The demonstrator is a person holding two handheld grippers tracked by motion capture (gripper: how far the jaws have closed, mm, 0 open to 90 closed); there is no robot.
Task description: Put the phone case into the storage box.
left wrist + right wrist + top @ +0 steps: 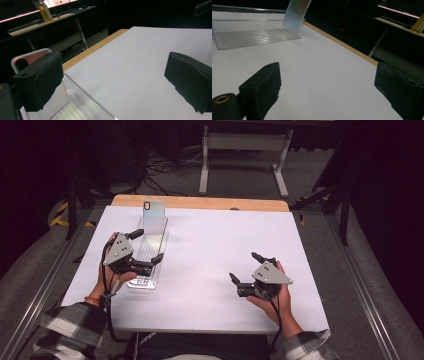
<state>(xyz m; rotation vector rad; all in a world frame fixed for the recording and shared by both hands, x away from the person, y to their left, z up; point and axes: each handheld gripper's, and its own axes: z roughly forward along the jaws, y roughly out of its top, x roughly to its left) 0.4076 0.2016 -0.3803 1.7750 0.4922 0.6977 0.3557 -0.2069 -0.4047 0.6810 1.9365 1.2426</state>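
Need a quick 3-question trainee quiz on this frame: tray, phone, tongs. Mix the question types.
1. True or false: the phone lies flat on the white table, outside the clear tray.
2. Which tongs are at the tray? A) left tongs B) right tongs C) both
3. Fill in: the right tongs are ____, with nothing between the jaws.

Key:
1. False. The phone stands tilted against the tray's far end.
2. A. The left tongs sit across the tray with jaws apart; the right tongs hover over bare table, away from it.
3. Open.
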